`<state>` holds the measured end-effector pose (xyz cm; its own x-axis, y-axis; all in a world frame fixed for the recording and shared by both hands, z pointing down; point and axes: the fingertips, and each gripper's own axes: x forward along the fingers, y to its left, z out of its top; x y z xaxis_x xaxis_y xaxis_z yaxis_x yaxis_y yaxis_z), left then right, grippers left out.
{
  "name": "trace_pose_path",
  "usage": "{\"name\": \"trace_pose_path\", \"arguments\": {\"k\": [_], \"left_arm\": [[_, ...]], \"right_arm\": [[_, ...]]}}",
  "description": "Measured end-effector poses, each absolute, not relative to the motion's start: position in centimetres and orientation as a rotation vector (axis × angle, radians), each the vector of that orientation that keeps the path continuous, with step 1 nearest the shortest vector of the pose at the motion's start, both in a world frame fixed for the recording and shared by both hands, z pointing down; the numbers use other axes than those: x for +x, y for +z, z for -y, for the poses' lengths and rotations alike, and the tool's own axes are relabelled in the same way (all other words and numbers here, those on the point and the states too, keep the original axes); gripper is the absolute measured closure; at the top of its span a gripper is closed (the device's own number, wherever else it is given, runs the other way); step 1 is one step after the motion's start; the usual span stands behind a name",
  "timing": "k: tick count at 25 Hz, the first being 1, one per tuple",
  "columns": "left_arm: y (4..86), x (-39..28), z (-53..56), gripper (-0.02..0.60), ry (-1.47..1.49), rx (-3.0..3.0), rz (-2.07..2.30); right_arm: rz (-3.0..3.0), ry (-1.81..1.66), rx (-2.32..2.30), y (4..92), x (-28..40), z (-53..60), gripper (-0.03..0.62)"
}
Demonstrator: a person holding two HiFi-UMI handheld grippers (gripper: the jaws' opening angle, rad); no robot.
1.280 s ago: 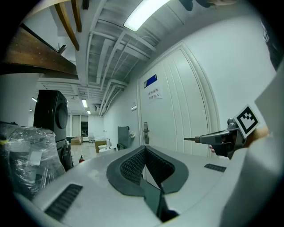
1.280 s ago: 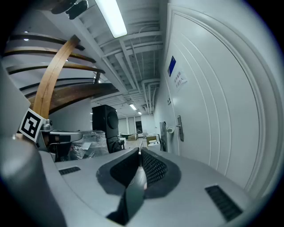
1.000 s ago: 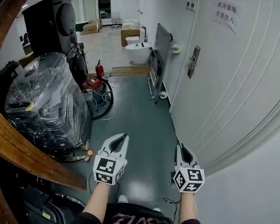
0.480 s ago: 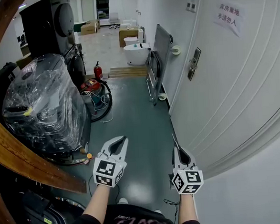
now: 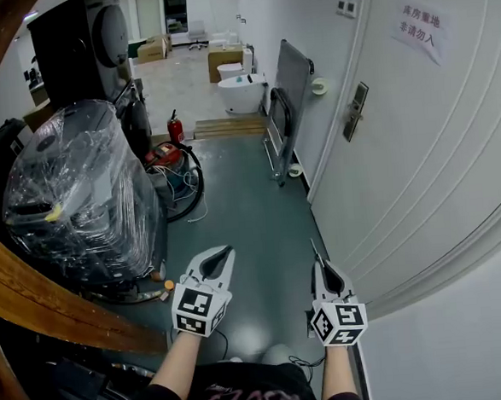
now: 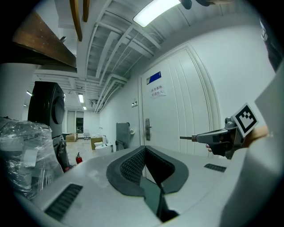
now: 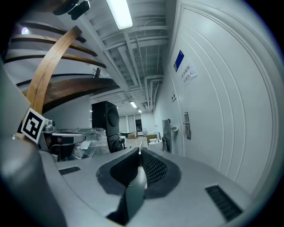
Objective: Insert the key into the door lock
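The white door (image 5: 417, 140) fills the right side, and its metal lock plate with a handle (image 5: 357, 107) is far ahead of me. The lock also shows in the left gripper view (image 6: 147, 129) and the right gripper view (image 7: 186, 125). My right gripper (image 5: 318, 264) is low beside the door, shut on a thin key (image 5: 313, 249) that juts forward from its tips. The key's blade shows too (image 6: 186, 138) (image 7: 140, 153). To its left, over the grey floor, my left gripper (image 5: 223, 255) has its tips together and holds nothing.
A plastic-wrapped machine (image 5: 79, 198) and a tall black speaker (image 5: 86, 44) stand on the left. A curved wooden beam (image 5: 33, 278) crosses the lower left. A red fire extinguisher (image 5: 177, 123), cables, a grey panel (image 5: 289, 81) leaning on the wall and white fixtures (image 5: 243, 93) lie ahead.
The head view has shifted slightly. Both grippers keep nearly the same pose, the left one a little lower in the picture. The key stays in the right gripper.
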<state>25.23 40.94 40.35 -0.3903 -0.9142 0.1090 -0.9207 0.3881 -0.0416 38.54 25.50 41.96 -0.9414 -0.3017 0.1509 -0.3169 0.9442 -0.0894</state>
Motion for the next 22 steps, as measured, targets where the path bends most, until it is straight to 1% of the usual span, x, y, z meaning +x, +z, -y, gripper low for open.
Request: {"name": "trace_pose_path", "arguments": {"k": [12, 22], "left_arm": [[41.3, 20.0, -37.5, 0.569, 0.153, 1.734, 2.549], [43.7, 11.0, -28.2, 0.569, 0.206, 1.694, 2.541]], "right_arm": [[2.967, 0.178, 0.511, 42.8, 33.1, -22.0, 0.514], [2.952, 0.221, 0.509, 45.5, 24.3, -12.0, 0.514]]}}
